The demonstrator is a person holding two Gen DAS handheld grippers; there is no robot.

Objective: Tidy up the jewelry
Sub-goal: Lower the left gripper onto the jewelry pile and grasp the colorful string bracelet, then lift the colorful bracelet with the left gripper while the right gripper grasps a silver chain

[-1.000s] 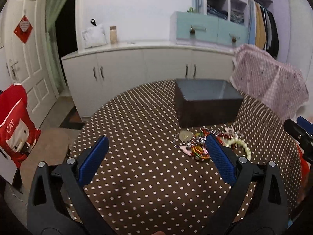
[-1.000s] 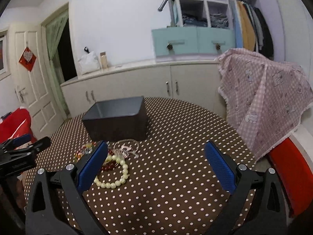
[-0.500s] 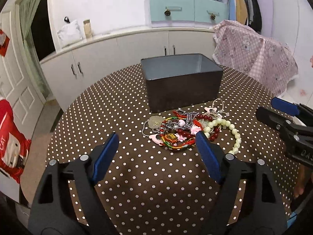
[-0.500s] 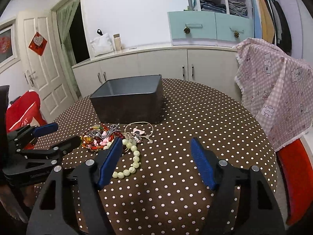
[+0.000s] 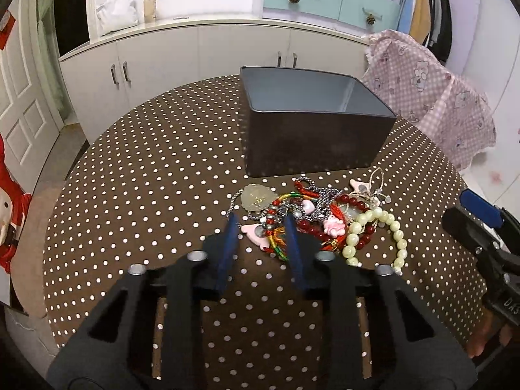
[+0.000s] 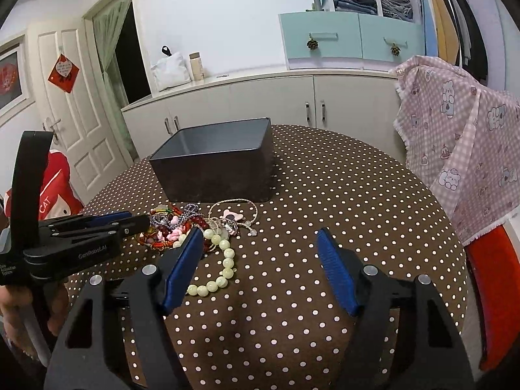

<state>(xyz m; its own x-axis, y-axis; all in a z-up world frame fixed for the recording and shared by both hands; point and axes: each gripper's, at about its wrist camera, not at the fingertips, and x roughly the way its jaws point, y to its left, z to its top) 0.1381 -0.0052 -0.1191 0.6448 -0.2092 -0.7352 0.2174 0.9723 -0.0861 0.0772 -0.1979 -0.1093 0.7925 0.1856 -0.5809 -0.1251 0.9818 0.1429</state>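
Left fingers closing on the jewelry heap

The left gripper [image 5: 260, 224] was narrowing its blue fingers [image 5: 227, 247] over the tangled pile of beaded bracelets and cords [image 5: 312, 224], not yet pinching, while the right gripper [image 6: 260, 253] gaped empty nearby; the open dark metal box [image 5: 312, 143] waited just beyond on the polka-dot brown surface [image 5: 146, 175].

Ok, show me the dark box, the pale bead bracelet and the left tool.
dark box [image 5: 312, 141], left wrist view, front wall.
pale bead bracelet [image 5: 355, 227], left wrist view, bead on its near-left side.
left tool [image 5: 260, 224], left wrist view, midway between the closing fingertips, over the jewelry pile.
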